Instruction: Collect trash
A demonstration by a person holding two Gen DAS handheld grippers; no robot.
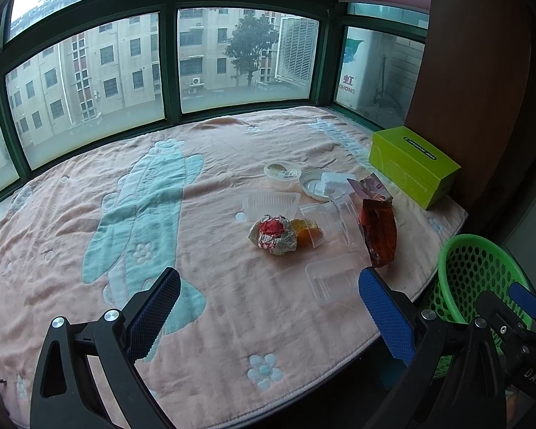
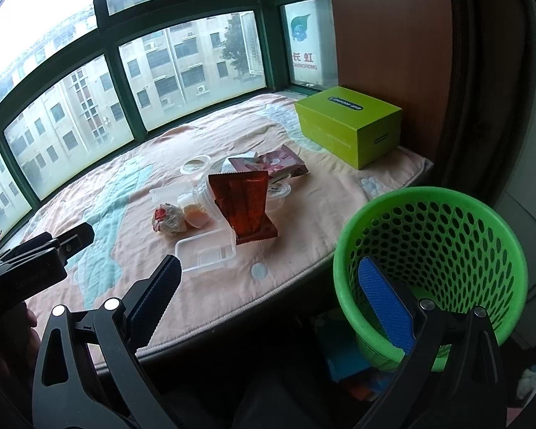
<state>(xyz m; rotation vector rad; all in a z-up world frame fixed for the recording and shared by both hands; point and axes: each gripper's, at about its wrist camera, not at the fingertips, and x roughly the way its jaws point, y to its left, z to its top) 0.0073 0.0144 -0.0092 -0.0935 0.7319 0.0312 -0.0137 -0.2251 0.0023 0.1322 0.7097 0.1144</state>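
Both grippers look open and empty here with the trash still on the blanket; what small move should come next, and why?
Probably ease the right gripper forward to the clear tray, the nearest piece of trash. Both grippers are open and hold nothing, the left gripper too. The green basket beside the bed is empty, so nothing has been collected yet, and it sits on the right side for a short drop.

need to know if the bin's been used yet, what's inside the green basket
The green basket shows only bare perforated wall inside; no trash visible. The right gripper hides part of its near wall, and the bottom is out of view. The red wrapper is on the blanket.
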